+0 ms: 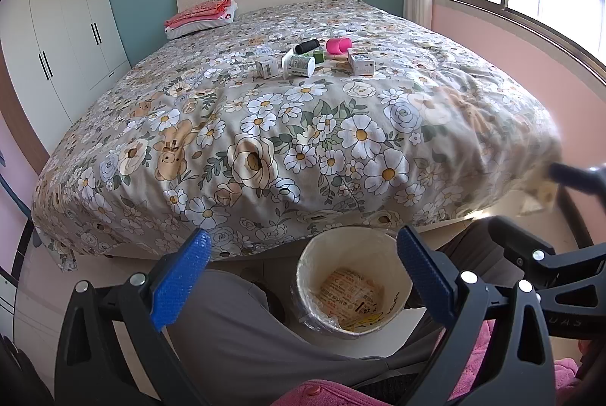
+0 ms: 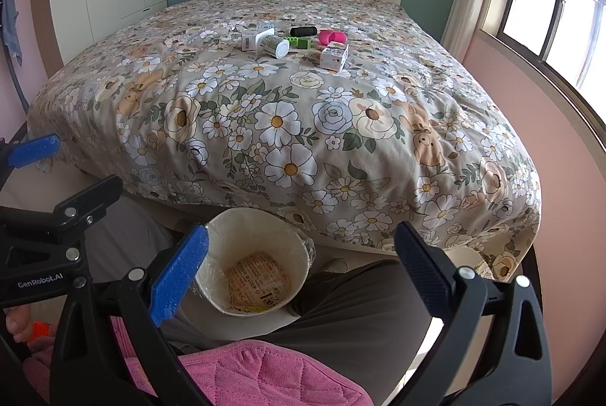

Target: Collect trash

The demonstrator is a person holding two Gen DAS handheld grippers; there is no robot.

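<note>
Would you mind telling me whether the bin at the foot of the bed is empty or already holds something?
Not empty: the bin is lined with clear plastic, and printed yellowish packaging lies flat on its bottom. Otherwise it is nearly bare.

Cream round trash bin (image 1: 394, 254) with clear liner, upright on floor at bed foot, printed wrapper (image 1: 350, 294) flat inside, trash cluster mid-bed: two small white boxes (image 1: 266, 67) (image 1: 361, 64), white bottle (image 1: 299, 65) on its side, black cylinder (image 1: 306, 46), pink cup (image 1: 338, 46) tipped over, green block (image 1: 320, 56)

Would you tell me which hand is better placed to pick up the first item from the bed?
Right, marginally: the right gripper and left gripper are both open, but the nearest white box lies rightmost.
</note>
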